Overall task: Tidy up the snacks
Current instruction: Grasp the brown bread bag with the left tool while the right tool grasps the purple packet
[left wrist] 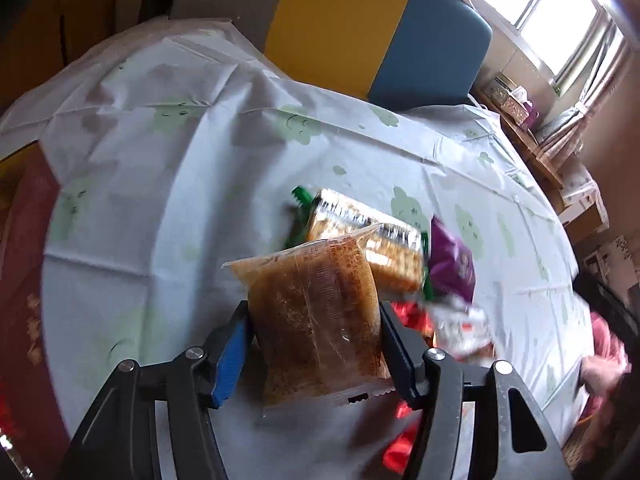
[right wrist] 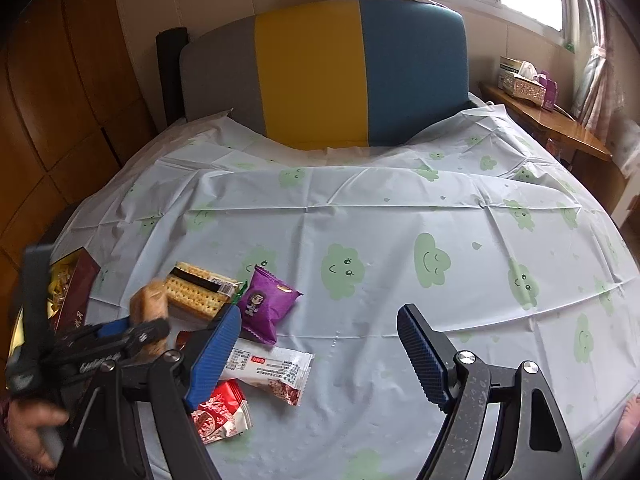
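Just beyond the brown packet, crackers, purple pouch.

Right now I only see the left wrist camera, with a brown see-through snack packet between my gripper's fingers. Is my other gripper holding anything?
Observer: No. The right gripper is open and empty above the pale cloud-print tablecloth.
Operator: What's the blurry white thing next to the red stuff?
Observer: A long white plastic wrapper with a reddish picture at one end, lying flat on the cloth, partly hidden behind one of that gripper's blue finger pads.
Operator: And the red stuff?
Observer: A red-and-white patterned packet, lying just on the near side of the white wrapper.
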Tool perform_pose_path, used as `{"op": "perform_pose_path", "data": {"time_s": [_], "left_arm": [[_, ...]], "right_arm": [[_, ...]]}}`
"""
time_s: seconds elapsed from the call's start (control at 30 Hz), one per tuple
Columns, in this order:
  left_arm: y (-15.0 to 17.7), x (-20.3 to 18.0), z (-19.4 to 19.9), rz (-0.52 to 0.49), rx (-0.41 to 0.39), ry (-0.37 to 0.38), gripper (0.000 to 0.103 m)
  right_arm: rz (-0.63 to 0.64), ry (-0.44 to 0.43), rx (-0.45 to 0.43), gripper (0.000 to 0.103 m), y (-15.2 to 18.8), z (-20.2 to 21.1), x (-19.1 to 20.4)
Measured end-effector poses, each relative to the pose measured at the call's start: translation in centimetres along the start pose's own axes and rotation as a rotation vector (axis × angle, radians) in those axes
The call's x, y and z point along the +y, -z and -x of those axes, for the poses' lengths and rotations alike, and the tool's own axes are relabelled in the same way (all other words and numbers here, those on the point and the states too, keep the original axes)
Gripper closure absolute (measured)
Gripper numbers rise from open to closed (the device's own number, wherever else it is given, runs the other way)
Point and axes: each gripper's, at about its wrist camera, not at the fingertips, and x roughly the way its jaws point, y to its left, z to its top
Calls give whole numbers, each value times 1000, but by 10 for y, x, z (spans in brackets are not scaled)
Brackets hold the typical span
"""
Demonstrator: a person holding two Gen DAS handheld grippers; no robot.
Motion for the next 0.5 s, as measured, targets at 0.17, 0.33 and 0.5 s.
{"op": "perform_pose_path", "data": {"time_s": [0.17, 0.33, 0.5], "left_arm": [[32, -1, 25, -85, 7, -47, 41], [68, 2, 53, -121, 12, -29, 41], [100, -1, 63, -138, 36, -24, 41]], "right_arm": [[-10, 10, 25, 22, 3, -5, -2], [-13, 16, 43, 22, 6, -9, -3], [-55, -13, 77, 22, 10, -15, -8]]}}
